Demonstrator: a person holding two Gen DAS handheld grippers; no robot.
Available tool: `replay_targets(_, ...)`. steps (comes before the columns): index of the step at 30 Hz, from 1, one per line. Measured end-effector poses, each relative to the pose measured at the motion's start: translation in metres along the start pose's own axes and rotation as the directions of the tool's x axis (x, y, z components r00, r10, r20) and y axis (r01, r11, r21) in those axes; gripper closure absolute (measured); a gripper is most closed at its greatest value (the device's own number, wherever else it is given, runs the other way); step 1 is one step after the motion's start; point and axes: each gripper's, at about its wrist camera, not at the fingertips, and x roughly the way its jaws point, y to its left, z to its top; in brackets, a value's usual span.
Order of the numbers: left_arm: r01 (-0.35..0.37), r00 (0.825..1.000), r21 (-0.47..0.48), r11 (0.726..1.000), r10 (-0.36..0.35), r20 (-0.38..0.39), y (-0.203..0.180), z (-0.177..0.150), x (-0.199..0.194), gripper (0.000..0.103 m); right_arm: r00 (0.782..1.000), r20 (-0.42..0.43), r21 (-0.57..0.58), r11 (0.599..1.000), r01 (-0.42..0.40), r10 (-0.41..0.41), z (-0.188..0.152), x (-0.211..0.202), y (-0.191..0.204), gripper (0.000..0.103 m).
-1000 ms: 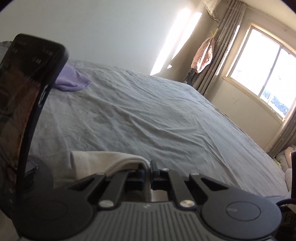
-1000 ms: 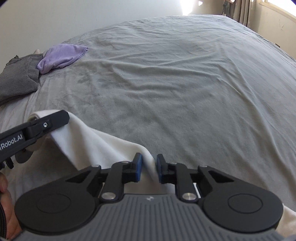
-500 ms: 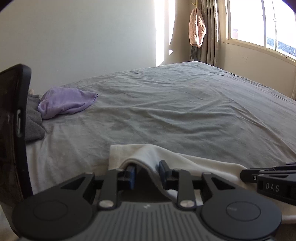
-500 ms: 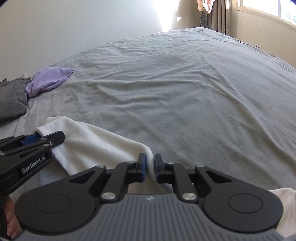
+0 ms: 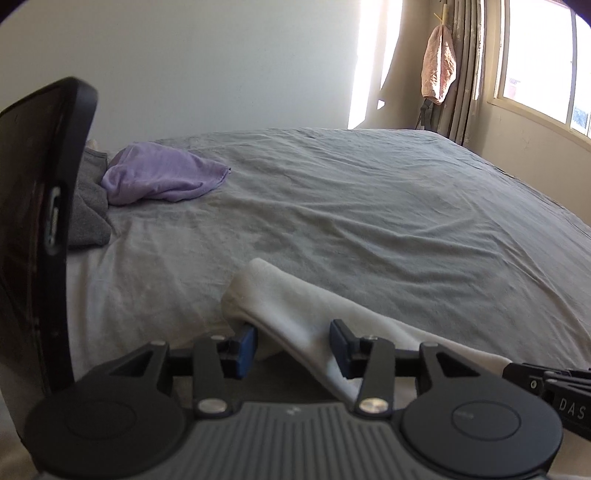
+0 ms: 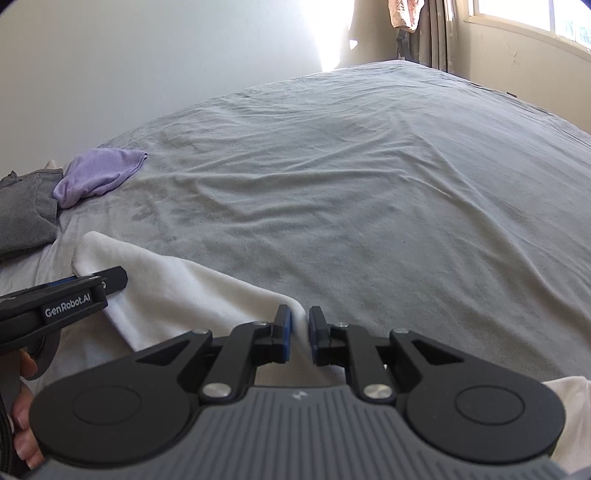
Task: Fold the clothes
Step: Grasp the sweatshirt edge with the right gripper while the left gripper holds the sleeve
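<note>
- Garment, a white garment [image 6: 177, 291], lies folded on the bed [image 6: 369, 192], near the claws.
- Left claw [image 5: 293, 345] tilts downward, jaws opening, fabric loose between them.
- Right claw [image 6: 300, 334] tilts downward beside it, pinching the garment's fold.

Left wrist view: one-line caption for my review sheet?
Left gripper opening around a white garment on the grey bed.

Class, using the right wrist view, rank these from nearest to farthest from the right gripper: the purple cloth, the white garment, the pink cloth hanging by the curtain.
1. White garment: pinched between the right gripper, near edge of the bed.
2. Purple cloth: far left on the grey bedsheet.
3. Pink cloth: hanging beyond the bed, top right.
</note>
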Motion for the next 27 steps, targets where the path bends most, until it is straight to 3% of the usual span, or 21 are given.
replay_targets(1,0.006,1.0,0.002,1.0,-0.006,0.018,0.0,-0.001,0.0,0.07,1.0,0.0,0.002,1.0,-0.001,0.001,0.001,0.0,0.0,0.088)
replay_targets(2,0.021,0.999,0.011,1.0,-0.021,0.047,0.0,-0.001,-0.002,0.089,1.0,0.0,0.004,1.0,-0.004,0.004,0.001,0.0,0.0,0.088)
replay_targets(3,0.04,0.996,0.025,0.999,-0.041,0.081,0.0,-0.002,-0.004,0.095,1.0,0.0,0.004,1.0,-0.005,0.005,0.001,-0.001,0.0,0.088)
replay_targets(7,0.064,0.949,0.124,0.99,-0.099,0.301,-0.01,-0.004,-0.03,0.096,1.0,0.001,0.021,1.0,-0.008,0.008,0.0,-0.001,-0.003,0.088)
replay_targets(8,0.039,0.942,0.144,0.989,-0.084,0.324,-0.014,-0.005,-0.035,0.095,1.0,0.001,0.029,1.0,-0.01,0.01,-0.001,0.0,-0.004,0.087)
replay_targets(10,-0.038,0.946,0.195,0.98,-0.028,0.323,-0.023,-0.008,-0.034,0.086,1.0,-0.001,0.046,0.999,-0.017,0.017,-0.002,0.001,-0.006,0.087)
replay_targets(12,-0.146,0.963,0.257,0.955,0.077,0.259,-0.033,-0.011,-0.022,0.056,1.0,-0.005,0.054,0.998,-0.019,0.019,-0.002,0.002,-0.007,0.087)
replay_targets(13,-0.16,0.971,0.267,0.95,0.103,0.217,-0.034,-0.012,-0.016,0.053,1.0,-0.006,0.054,0.998,-0.021,0.022,-0.001,0.001,-0.006,0.087)
replay_targets(16,-0.154,0.969,0.251,0.956,0.097,0.226,-0.033,-0.011,-0.025,0.053,1.0,-0.002,0.052,0.998,-0.03,0.03,0.0,-0.001,-0.005,0.086)
replay_targets(18,-0.144,0.961,0.236,0.961,0.079,0.264,-0.034,-0.011,-0.037,0.048,0.999,0.013,0.063,0.997,-0.043,0.042,0.003,-0.005,-0.008,0.086)
replay_targets(21,-0.06,0.937,0.249,0.967,-0.031,0.347,-0.038,-0.012,-0.057,0.044,0.998,0.044,0.088,0.995,-0.055,0.051,0.005,-0.017,-0.016,0.086)
replay_targets(23,0.025,0.952,0.303,0.953,-0.115,0.283,-0.043,-0.01,-0.051,0.045,0.997,0.068,0.103,0.993,-0.05,0.043,0.005,-0.03,-0.026,0.087)
replay_targets(25,0.11,0.979,0.309,0.945,-0.157,0.13,-0.042,-0.009,-0.029,0.046,0.997,0.073,0.114,0.993,-0.016,0.008,0.004,-0.046,-0.042,0.086)
replay_targets(27,0.148,0.987,0.313,0.938,-0.162,0.019,-0.042,-0.013,-0.01,0.05,0.996,0.073,0.128,0.991,0.032,-0.042,0.002,-0.064,-0.061,0.077)
